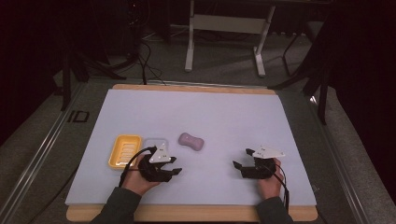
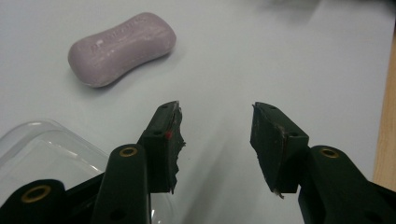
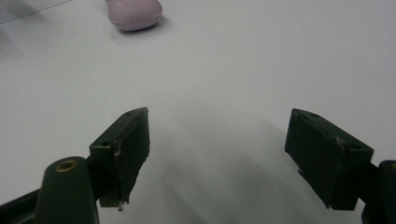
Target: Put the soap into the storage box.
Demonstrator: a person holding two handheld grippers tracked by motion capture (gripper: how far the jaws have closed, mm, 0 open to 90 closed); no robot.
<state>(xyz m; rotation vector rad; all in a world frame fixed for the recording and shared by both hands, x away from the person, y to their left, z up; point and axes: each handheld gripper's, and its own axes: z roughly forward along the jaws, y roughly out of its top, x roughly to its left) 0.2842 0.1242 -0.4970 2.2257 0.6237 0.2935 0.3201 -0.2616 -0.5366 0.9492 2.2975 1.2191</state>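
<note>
A dim room with a desk frame behind holds a wooden table [image 1: 191, 215] covered by a pale mat [image 1: 196, 116]. Taking the purple soap bar [image 1: 192, 141] as landmark: the yellow soap dish [image 1: 124, 151] lies well to its left, with a clear plastic lid [image 1: 154, 142] between them. The left gripper [image 1: 176, 170] hovers just nearer the person than the soap, jaws apart with nothing between. The right gripper [image 1: 241, 161] sits well right of the soap, jaws spread wide and empty.
</note>
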